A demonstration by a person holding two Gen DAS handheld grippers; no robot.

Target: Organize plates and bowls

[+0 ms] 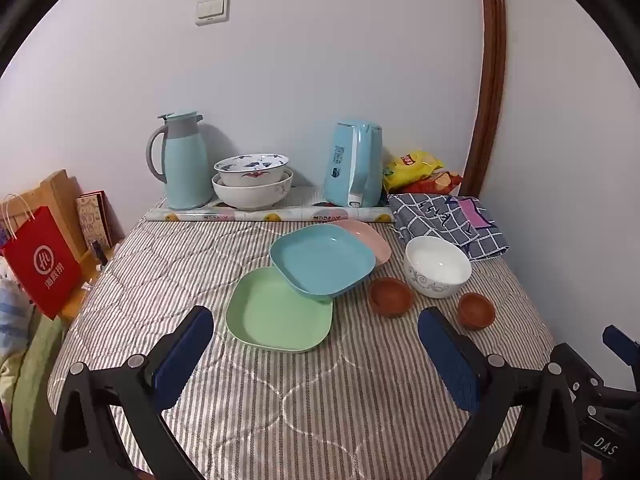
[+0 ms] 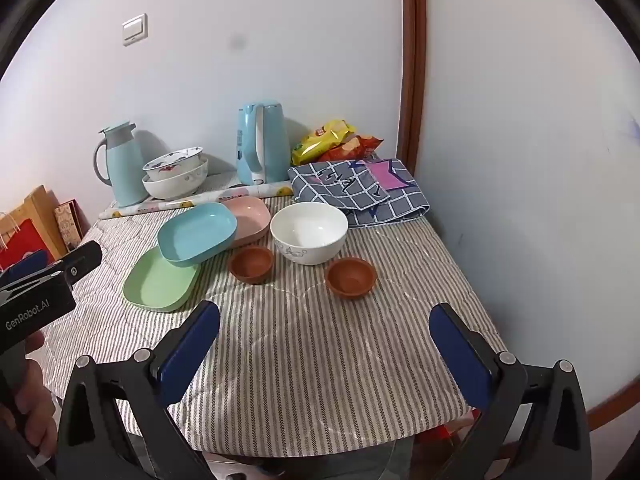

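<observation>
Left hand-held gripper (image 1: 316, 354): you are holding it with the jaws spread fully wide and nothing between the pads; it is tilting down toward the tabletop (image 1: 280, 420).
Right hand-held gripper (image 2: 324, 344): you are holding it equally wide and empty, also tilting down.
Plates: the green plate (image 1: 280, 314) is lying just ahead of the left hand-held gripper; the blue plate (image 1: 322, 262) is resting tilted on its far edge, and the pink plate (image 1: 370, 238) is showing behind the blue one.
Bowls: the white bowl (image 2: 309, 232) is standing ahead of the right hand-held gripper, between two brown bowls, one ahead-left (image 2: 251, 264) and one nearer (image 2: 351, 278).
Handling, plates: they are looking like light, stiff plastic; you are best pinching a raised rim. The blue plate, being tilted, is likely to slide when touched.
Handling, bowls: the white bowl is looking like glazed ceramic, heavier, slippery and breakable; you are best gripping across one wall at the rim. The brown bowls are appearing small enough to take the same way.
Left wrist view only: the red paper bag (image 1: 38, 264) off the left of the tabletop.
Right wrist view only: the hand (image 2: 30, 408) holding the left device, and the near tabletop edge.
</observation>
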